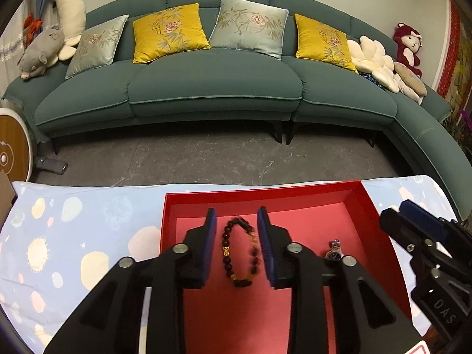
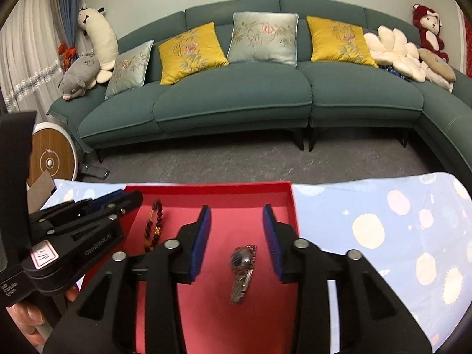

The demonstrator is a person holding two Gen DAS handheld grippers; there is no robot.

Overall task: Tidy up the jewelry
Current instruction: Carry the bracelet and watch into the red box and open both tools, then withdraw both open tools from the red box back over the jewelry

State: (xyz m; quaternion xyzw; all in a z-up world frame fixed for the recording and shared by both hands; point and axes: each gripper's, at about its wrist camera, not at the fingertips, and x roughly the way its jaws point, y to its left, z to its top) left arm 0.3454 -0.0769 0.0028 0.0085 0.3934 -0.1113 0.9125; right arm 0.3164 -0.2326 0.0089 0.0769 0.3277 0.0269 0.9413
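Note:
A red open box (image 1: 371, 203) (image 2: 292, 203) lies on the table. A dark bead bracelet with gold beads (image 1: 240, 253) lies on its floor, also seen edge-on in the right wrist view (image 2: 155, 230). A silver watch with a blue dial (image 2: 242, 268) lies to its right, partly hidden in the left wrist view (image 1: 334, 250). My left gripper (image 1: 237, 218) is open above the box with the bracelet between its fingers, not touching. My right gripper (image 2: 237, 214) is open over the watch, which is blurred. Each gripper shows in the other's view, the right (image 1: 413, 221) and the left (image 2: 103, 203).
The table wears a light blue cloth with pale dots (image 1: 73, 236) (image 2: 398, 236). Beyond its far edge are grey floor (image 1: 206, 156) and a green sofa with cushions (image 1: 215, 88). A round wooden-faced device (image 2: 51, 162) stands at the left.

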